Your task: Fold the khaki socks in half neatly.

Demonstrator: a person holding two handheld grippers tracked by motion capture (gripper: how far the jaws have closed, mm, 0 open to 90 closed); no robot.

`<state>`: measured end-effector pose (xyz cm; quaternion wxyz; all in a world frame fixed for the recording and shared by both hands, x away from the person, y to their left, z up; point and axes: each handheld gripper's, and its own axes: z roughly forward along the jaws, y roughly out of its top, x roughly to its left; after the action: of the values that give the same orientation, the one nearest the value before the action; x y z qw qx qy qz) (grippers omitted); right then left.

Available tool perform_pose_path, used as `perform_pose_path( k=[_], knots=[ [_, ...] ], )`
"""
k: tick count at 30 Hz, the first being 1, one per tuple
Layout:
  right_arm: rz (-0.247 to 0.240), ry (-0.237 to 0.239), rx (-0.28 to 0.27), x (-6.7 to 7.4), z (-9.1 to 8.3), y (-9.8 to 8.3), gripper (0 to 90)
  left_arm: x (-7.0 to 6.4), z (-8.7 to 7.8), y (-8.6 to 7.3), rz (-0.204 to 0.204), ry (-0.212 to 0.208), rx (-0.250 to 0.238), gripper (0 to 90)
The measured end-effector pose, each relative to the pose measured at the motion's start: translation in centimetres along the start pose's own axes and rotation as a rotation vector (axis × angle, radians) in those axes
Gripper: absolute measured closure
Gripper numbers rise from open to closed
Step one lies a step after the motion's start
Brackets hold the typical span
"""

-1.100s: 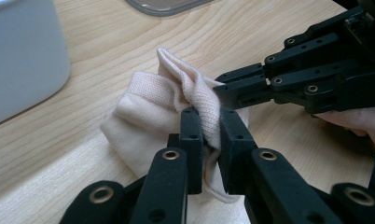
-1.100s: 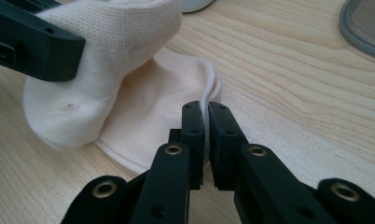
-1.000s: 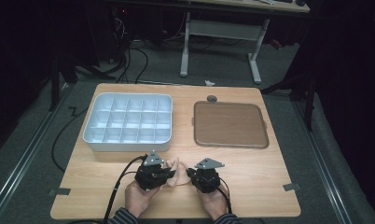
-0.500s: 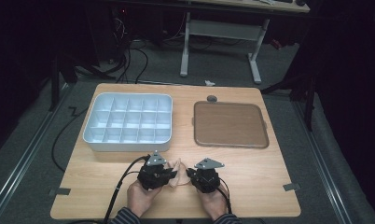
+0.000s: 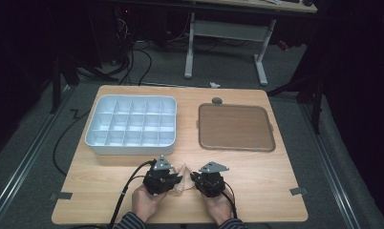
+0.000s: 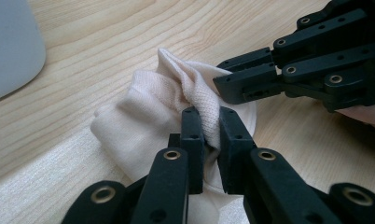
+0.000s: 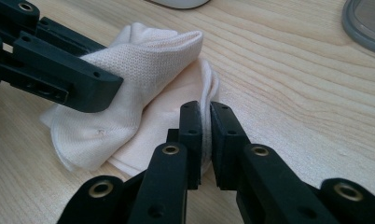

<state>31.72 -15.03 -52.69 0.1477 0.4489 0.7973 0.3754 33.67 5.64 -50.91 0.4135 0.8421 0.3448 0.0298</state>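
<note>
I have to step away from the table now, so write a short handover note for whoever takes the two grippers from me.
Left gripper: shut on a fold of the cream cloth, near the table's front edge.
Right gripper: jaws have just been opening slightly, but its pads still pinch the cloth's edge.
Things: the cloth lies bunched on the wooden table between both grippers. The white compartment tray sits behind on the left, the brown flat tray on the right; both hold nothing.
Done: cloth gripped from both sides.
Left: probably finishing the fold and placing the cloth; where it goes is not shown.
</note>
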Motion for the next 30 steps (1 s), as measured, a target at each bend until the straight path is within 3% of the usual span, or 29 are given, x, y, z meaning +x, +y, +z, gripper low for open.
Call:
perform_pose_path(
  k=[16,24,30],
  knots=[
    [0.004,0.004,0.000,-0.1,0.1,0.0,82.7,0.4,0.6,-0.3,-0.014,-0.004,0.032,81.8],
    [0.011,0.008,-0.006,-0.1,-0.1,0.0,78.7,0.3,0.1,-0.3,-0.016,-0.004,0.004,75.6],
    [0.017,0.007,-0.024,-0.1,-0.5,0.2,75.7,0.2,-0.4,-0.3,-0.015,-0.010,-0.017,66.0]
  ],
)
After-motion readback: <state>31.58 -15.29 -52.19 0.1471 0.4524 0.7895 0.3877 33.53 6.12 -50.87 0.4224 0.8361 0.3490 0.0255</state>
